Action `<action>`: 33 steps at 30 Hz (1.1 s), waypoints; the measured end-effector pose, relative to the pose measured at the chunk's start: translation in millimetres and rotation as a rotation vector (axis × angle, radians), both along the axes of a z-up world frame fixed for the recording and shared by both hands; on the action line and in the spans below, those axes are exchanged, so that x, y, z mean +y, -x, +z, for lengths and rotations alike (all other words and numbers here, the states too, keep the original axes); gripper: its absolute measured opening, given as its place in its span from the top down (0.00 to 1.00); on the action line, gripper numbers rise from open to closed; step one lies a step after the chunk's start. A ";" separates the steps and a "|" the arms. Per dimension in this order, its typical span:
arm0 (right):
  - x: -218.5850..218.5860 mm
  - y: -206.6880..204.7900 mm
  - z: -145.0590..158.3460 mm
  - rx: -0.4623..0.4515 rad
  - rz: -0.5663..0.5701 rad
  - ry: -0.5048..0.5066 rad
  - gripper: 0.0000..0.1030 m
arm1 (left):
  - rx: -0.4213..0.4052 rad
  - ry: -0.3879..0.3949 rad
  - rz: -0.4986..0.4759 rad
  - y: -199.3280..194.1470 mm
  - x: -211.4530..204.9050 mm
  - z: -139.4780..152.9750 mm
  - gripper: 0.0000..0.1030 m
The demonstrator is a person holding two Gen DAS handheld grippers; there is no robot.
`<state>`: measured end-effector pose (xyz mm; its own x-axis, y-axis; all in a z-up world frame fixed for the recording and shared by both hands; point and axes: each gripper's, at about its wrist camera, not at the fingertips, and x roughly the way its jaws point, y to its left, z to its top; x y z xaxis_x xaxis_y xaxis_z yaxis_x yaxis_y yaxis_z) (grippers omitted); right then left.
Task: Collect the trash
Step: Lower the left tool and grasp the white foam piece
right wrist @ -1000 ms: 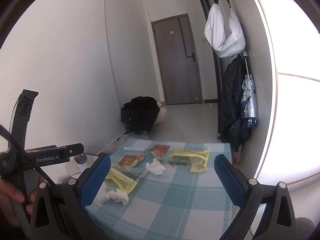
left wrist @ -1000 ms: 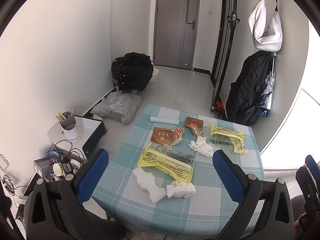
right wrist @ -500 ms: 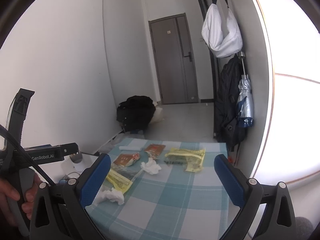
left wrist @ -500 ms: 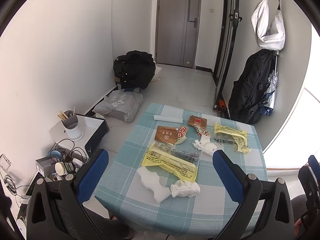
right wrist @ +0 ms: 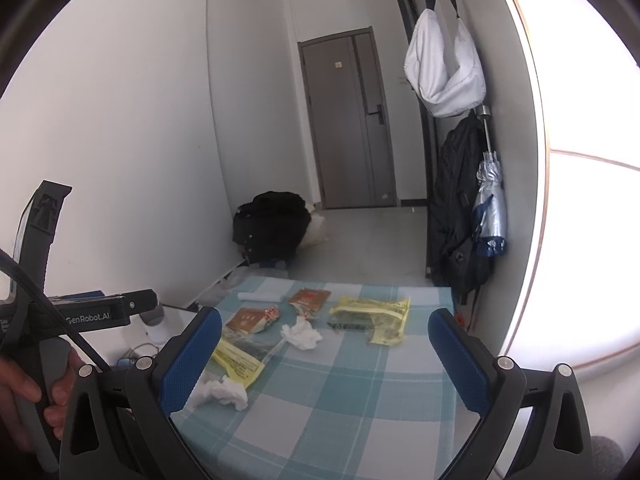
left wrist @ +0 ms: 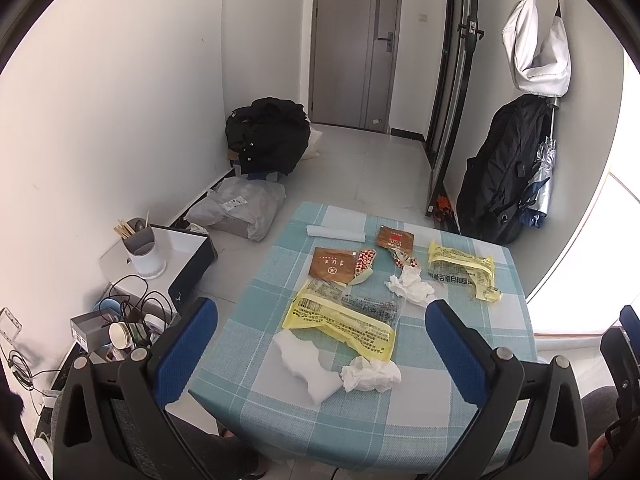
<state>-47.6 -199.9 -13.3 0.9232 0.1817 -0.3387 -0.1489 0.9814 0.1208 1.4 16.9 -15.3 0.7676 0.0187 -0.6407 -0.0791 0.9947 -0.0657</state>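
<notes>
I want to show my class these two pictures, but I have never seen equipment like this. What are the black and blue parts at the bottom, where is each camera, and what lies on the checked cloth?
There is no robot here. A person holds a two-finger grasping tool in each hand, and each carries a wide-angle camera looking forward along its blue-padded fingers.

One picture comes from the left tool, the other from the right tool. Both are open and hold nothing.

On the table lies the trash: two yellow wrappers, two brown packets, crumpled tissues, a white foam piece and a white paper roll.

In the right-hand camera's picture, the person's left hand grips the other tool's handle.
</notes>
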 end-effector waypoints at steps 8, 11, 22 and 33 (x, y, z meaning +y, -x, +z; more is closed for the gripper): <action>0.3 -2.5 -4.0 0.012 0.005 0.000 0.00 | 0.027 -0.002 0.000 -6.0 3.7 -7.0 0.01; 0.8 -6.0 -9.4 0.031 0.004 0.004 0.00 | 0.092 0.041 -0.003 -17.1 14.1 -19.8 0.01; -1.4 -27.4 -37.2 0.137 0.046 -0.041 0.00 | 0.412 0.176 0.061 -54.3 59.7 -92.2 0.01; -0.8 -50.1 -54.7 0.220 0.074 -0.102 0.00 | 0.538 0.236 0.064 -73.7 58.9 -120.5 0.06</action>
